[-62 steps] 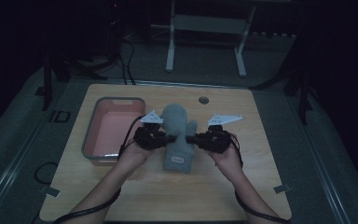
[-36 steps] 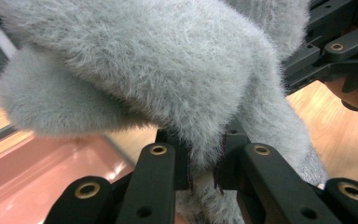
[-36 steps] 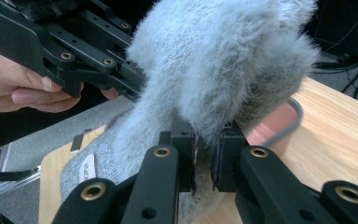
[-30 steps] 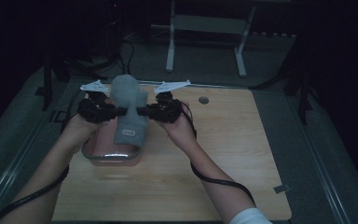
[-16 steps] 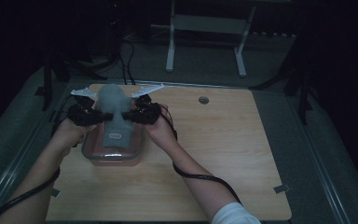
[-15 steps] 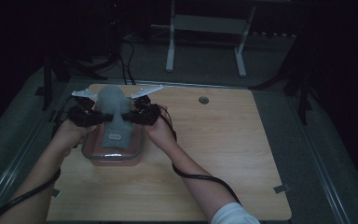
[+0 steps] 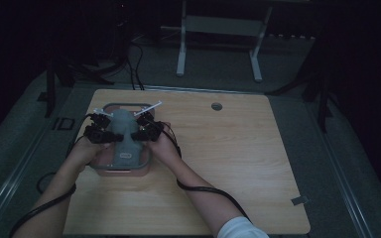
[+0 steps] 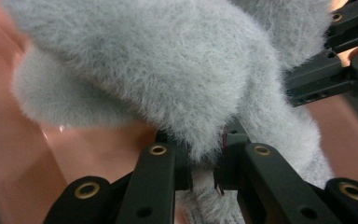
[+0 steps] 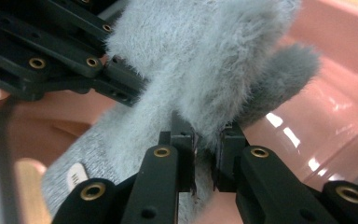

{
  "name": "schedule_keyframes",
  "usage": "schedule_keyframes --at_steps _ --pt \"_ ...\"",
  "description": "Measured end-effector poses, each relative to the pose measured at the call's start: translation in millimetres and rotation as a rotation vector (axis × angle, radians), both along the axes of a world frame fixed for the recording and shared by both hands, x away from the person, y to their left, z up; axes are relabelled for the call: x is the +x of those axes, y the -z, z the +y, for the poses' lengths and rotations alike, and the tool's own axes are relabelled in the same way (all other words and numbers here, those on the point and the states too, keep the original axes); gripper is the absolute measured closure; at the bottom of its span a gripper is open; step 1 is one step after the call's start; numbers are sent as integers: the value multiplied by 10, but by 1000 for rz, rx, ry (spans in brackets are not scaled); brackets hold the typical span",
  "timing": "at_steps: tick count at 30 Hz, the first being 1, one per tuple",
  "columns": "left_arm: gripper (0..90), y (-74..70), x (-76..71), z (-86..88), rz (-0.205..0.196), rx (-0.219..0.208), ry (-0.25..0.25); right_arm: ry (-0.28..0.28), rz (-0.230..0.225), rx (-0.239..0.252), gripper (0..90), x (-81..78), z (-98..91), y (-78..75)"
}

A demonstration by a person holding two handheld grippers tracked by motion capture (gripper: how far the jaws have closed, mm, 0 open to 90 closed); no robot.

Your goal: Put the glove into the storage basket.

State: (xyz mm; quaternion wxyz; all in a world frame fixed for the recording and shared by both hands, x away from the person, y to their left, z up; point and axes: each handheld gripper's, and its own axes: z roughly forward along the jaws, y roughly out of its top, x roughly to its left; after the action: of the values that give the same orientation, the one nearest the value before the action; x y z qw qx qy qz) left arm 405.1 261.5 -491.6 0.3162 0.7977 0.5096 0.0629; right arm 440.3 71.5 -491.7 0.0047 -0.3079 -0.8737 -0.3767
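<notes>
Two grippers share the load: we keep the left gripper (image 7: 110,130) and right gripper (image 7: 135,128) each clamped on opposite edges of the fluffy grey slipper (image 7: 124,134), suspending it level over the pink tray (image 7: 121,172) on the desk (image 7: 238,163) for placement.

My left gripper (image 7: 110,133) and right gripper (image 7: 138,132) face each other across the grey furry slipper (image 7: 124,139), jaws pinched tight on its fluffy cuff, forearms reaching in from below the slipper, wrists level.
</notes>
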Motion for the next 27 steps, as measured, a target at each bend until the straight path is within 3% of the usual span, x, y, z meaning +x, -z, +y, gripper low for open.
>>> schedule_keyframes --at_steps 4,8,9,15,19,22,27 --pt "793 51 48 -58 37 40 -12 7 -17 -77 805 1 64 -6" --pt "732 107 102 -151 66 140 -24 -2 -22 -112 720 -4 107 -15" --pt "715 124 114 -173 68 165 -26 -6 -29 -114 691 -5 106 -18" --pt "559 174 148 -234 58 228 -75 -14 -45 -67 601 -11 -15 -110" --pt "434 148 142 -222 25 221 -107 -15 -55 -19 505 -23 -156 -222" --pt "393 86 91 -194 -31 181 -129 -19 -76 2 463 -43 -280 -305" --pt "267 -37 -9 -112 -121 119 -159 -15 -81 61 316 -37 -531 -423"
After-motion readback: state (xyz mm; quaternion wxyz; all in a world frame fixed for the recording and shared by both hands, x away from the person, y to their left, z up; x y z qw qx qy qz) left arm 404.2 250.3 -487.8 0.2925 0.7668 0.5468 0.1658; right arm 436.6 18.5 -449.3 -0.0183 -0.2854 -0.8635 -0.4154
